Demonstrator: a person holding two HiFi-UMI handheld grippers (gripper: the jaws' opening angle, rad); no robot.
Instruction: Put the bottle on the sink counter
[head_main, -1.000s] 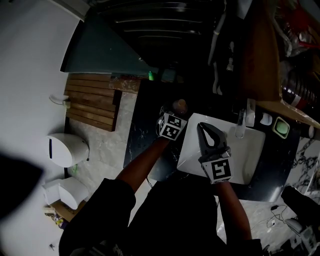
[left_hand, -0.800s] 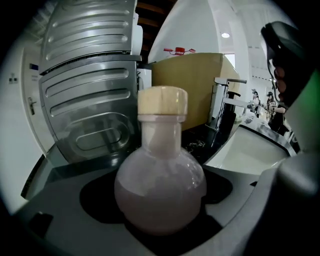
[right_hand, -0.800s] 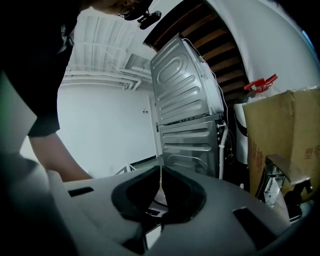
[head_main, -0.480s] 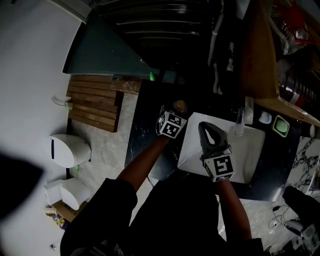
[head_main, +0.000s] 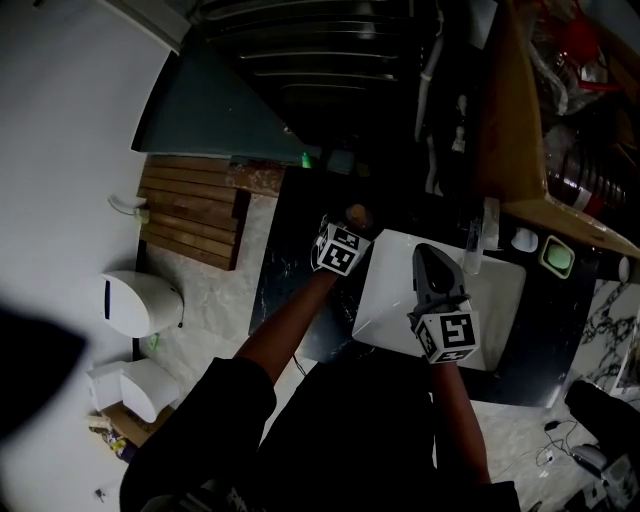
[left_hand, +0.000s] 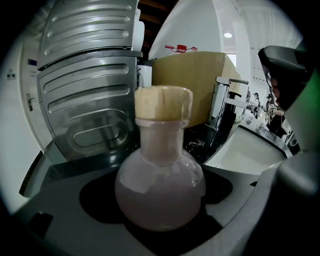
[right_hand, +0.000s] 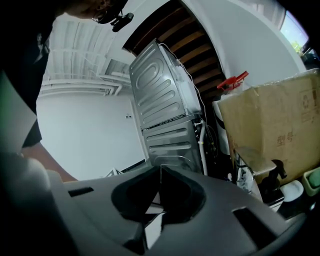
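Right gripper (head_main: 435, 265) has drifted farther over the sink (head_main: 500, 300), jaws pressed together; left gripper (head_main: 350, 226) pinches the corked bottle (left_hand: 160, 185) just left of the sink, over the counter (head_main: 285, 260). Upright lowering and release seemingly remain.

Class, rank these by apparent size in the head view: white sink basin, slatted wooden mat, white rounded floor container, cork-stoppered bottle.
1. White rectangular sink basin.
2. Brown slatted wooden mat.
3. White rounded container.
4. Cork-stoppered round glass bottle, smallest.
The mat and container lie farther away, which shrinks them.
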